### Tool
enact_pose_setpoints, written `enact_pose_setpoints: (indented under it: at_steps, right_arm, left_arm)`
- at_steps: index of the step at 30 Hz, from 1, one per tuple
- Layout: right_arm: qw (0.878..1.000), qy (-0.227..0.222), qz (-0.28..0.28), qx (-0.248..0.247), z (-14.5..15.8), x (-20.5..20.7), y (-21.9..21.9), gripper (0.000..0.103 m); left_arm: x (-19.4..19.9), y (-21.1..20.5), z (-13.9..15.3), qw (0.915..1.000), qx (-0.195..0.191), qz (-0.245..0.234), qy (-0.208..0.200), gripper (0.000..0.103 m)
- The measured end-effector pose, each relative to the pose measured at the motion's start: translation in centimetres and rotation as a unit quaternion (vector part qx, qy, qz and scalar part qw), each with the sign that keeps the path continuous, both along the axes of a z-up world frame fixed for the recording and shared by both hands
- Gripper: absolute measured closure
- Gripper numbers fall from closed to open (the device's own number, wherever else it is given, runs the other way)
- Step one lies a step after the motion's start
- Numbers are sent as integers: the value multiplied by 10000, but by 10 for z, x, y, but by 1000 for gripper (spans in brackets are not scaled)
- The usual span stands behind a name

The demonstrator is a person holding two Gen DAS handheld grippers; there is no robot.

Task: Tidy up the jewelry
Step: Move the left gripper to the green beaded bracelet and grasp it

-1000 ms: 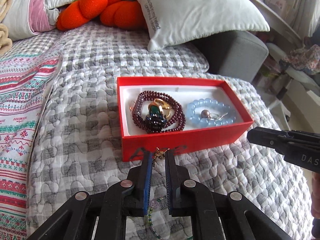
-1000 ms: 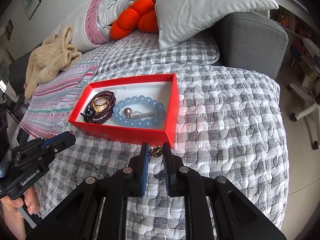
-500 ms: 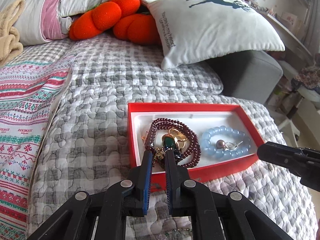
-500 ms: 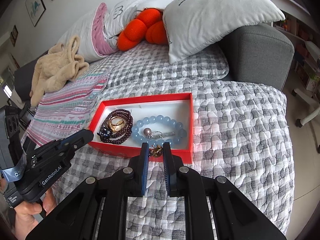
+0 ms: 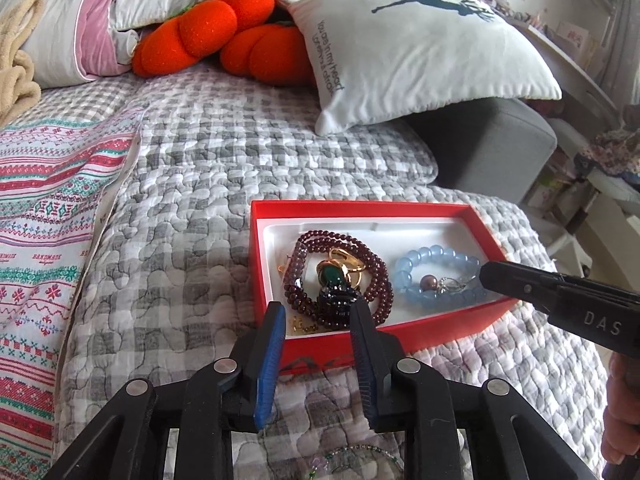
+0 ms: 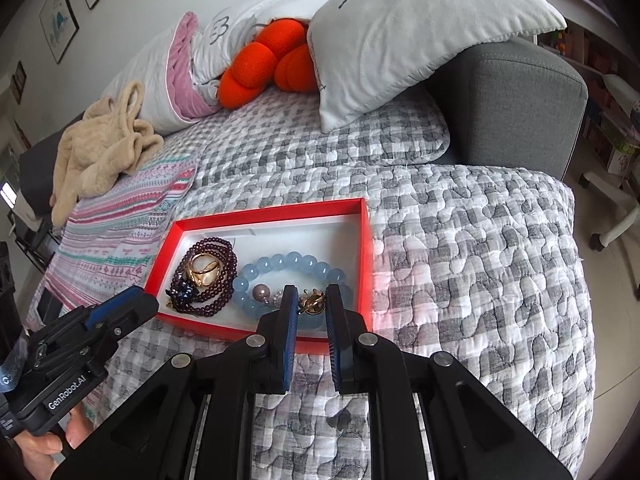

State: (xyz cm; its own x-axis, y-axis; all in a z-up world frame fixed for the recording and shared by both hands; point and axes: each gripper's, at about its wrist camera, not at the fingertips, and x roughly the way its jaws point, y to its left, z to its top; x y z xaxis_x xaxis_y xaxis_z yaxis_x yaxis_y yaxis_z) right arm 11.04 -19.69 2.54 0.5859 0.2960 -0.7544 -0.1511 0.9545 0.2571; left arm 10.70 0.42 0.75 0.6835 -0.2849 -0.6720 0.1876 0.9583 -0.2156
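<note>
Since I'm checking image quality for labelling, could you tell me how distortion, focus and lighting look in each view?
Left wrist view: fisheye bends the edges; the box is sharp, soft daylight, no glare. Right wrist view: black vignette in the corners, the quilt curves away, a pinkish reflection lies beside the box, and the jewelry stays crisp.

Both wrist views look steeply down, close, sharing the red box (image 5: 400, 336) (image 6: 256, 332) on the quilt.
</note>
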Motion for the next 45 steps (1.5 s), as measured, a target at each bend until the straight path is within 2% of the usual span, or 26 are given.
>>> enact_pose_setpoints:
  at_steps: [1, 3, 8, 11, 17, 19, 21, 23, 27, 30, 35, 39, 45]
  right_arm:
    - [10000, -1, -12, -3, 0, 0, 0, 88]
    - [10000, -2, -20, -1, 0, 2, 1, 88]
    - [9999, -23, 2, -106, -3, 7, 6, 88]
    - [9999, -13, -5, -135, -4, 10, 8, 88]
    - [10000, 62, 15, -71, -4, 11, 11, 87]
    - [9999, 123, 70, -27, -4, 11, 11, 81]
    - [9998, 123, 143, 36, -2, 10, 12, 64]
    - [9998, 75, 166, 50, 2, 7, 13, 55]
    - [9997, 82, 209, 75, 7, -5, 11, 54]
    - [9997, 26, 196, -115, 12, -17, 11, 53]
    - [9989, 333, 154, -276, 13, -39, 7, 51]
    - [9972, 532, 128, -508, 8, -53, 4, 51]
    - [9948, 687, 159, -734, -2, -69, -7, 50]
  left_arm:
    - [-2, 1, 1, 10000, 27, -4, 20, 64]
    - [-7, 4, 2, 10000, 47, -14, 38, 58]
    - [-16, 9, -1, 9997, 132, -114, 178, 57]
    - [-21, 11, -4, 9993, 131, -185, 285, 53]
    - [-26, 14, -14, 9975, 98, -240, 658, 51]
    - [-29, 14, -17, 9966, 86, -271, 771, 51]
    - [-30, 12, -19, 9958, 95, -338, 844, 51]
    - [-31, 11, -22, 9951, 88, -369, 912, 51]
    - [-33, 12, -29, 9932, 143, -304, 1113, 51]
    - [-37, 10, -34, 9926, 171, -307, 1165, 51]
    - [-41, -2, -46, 9894, 440, -500, 1290, 51]
    - [-46, -5, -49, 9896, 580, -483, 1222, 54]
    - [-52, -16, -50, 9892, 943, -459, 1024, 74]
